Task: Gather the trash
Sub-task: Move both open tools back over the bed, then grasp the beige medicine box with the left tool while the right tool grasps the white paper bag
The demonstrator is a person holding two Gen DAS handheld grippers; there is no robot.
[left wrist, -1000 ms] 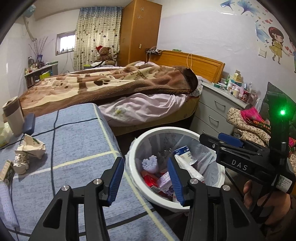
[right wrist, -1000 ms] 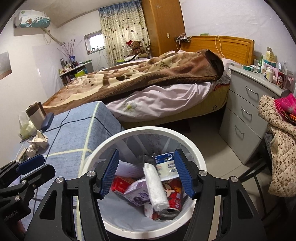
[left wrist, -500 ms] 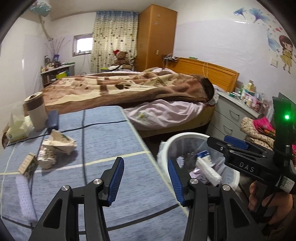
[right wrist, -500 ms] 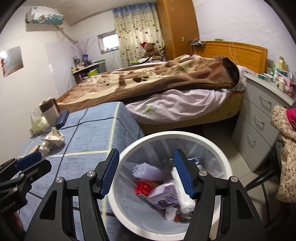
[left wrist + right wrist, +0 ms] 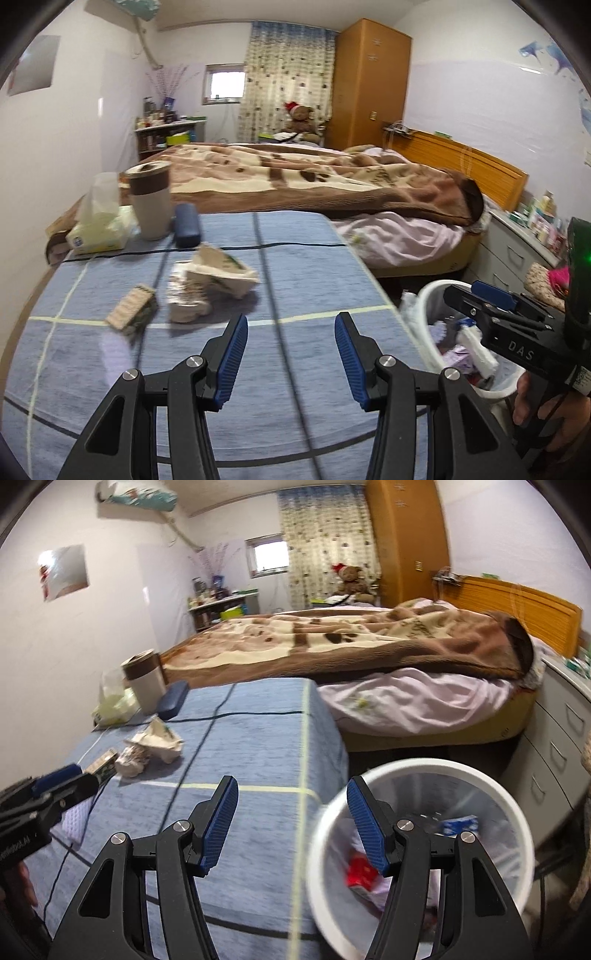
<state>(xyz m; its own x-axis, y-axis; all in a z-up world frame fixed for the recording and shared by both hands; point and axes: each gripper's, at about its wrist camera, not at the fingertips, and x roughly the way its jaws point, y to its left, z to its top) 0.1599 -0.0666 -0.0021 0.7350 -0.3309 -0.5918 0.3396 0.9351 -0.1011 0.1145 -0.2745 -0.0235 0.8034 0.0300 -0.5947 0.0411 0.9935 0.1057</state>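
Reaching for the next scrap of trash with both pairs of jaws released and empty.

The left gripper (image 5: 290,356) hovers over the blue-clothed bench (image 5: 310,258) with its jaws spread wide, nothing between them; the right gripper (image 5: 291,829) is likewise released, one finger over the bench edge and the other over the bin (image 5: 513,812). The crumpled wrapper (image 5: 221,275) lies ahead and left of the left gripper, touching a squashed paper wad (image 5: 186,301), with a small carton (image 5: 129,308) just beside that. My judgement: take the wrapper first, coming down from above with the jaws straddling its raised fold, and keep clear of the black cable (image 5: 269,295) running past it. The bin stands off the bench's right edge, already part filled.
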